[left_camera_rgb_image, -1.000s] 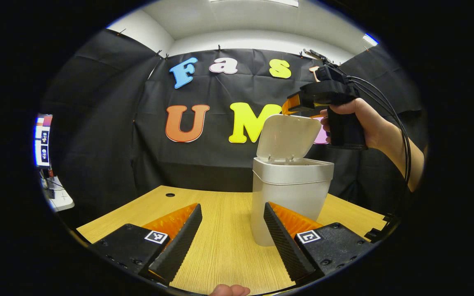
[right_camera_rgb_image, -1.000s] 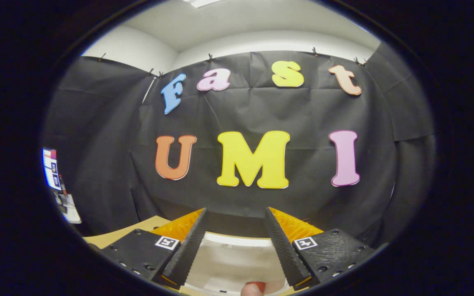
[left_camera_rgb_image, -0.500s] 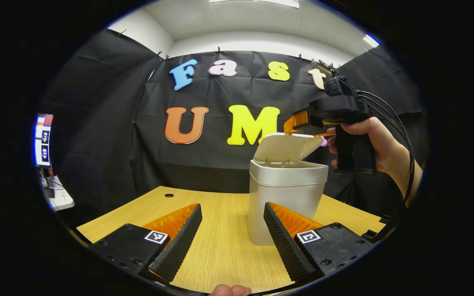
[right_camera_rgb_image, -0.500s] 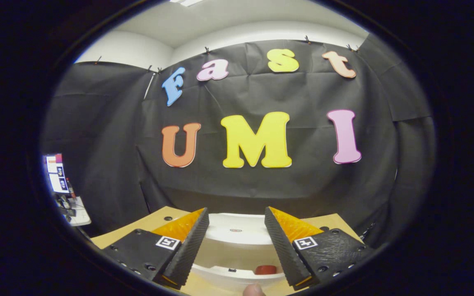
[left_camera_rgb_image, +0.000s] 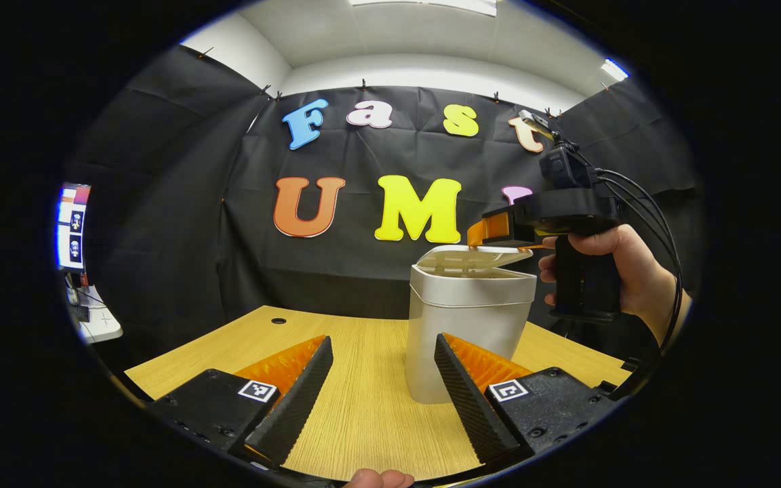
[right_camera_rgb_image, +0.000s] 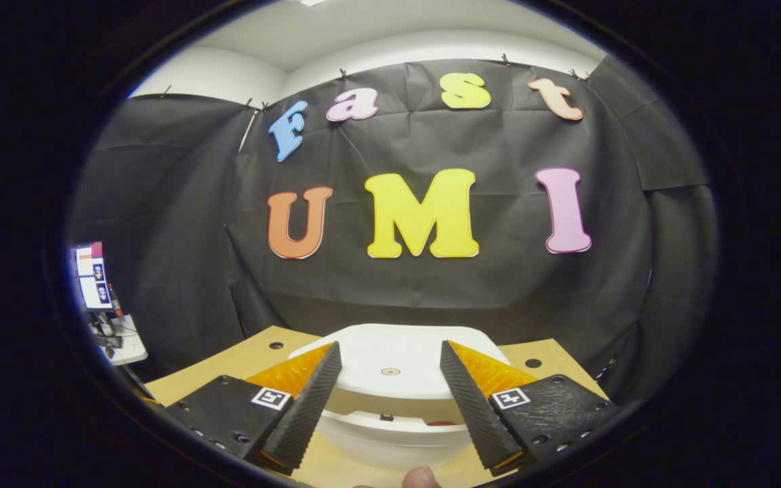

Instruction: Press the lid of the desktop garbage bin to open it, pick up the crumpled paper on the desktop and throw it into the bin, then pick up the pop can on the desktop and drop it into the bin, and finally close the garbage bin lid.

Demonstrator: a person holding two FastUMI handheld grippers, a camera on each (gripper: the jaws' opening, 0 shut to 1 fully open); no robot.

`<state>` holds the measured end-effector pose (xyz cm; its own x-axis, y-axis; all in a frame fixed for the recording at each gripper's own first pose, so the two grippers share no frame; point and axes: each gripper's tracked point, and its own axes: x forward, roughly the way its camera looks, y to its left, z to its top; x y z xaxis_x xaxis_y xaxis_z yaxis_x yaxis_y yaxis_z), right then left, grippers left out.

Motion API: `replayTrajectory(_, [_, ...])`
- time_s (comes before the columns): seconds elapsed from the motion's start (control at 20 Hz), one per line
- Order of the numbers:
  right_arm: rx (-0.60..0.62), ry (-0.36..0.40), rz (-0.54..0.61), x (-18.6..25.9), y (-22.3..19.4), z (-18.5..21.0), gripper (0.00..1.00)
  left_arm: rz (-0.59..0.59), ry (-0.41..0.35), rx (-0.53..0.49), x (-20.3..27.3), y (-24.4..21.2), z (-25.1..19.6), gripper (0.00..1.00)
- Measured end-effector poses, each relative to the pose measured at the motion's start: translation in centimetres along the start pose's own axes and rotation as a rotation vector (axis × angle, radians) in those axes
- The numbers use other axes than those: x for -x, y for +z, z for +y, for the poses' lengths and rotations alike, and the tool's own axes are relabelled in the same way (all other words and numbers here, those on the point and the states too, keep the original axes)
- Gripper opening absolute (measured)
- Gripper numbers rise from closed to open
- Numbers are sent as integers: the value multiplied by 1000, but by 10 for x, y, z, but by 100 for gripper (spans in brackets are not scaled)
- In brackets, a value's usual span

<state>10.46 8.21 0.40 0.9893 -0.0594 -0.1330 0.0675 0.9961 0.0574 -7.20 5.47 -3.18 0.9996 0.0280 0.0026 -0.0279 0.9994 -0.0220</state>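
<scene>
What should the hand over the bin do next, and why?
Probably push a little farther down. In the left gripper view the right gripper sits on the lid, which is tipped low over the bin with a thin gap showing at its front. The right gripper view shows that gap too, with something red inside. One more small press should likely shut it.
</scene>
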Motion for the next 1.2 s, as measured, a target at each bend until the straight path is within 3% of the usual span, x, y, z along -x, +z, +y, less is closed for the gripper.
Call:
replayTrajectory(0.6, [14, 10, 31, 2, -32, -6, 95, 0, -9, -3, 0, -1, -8, 98])
replayTrajectory(1.2, [18, 20, 17, 2, -39, -7, 95, 20, -18, 3, -8, -12, -10, 98])
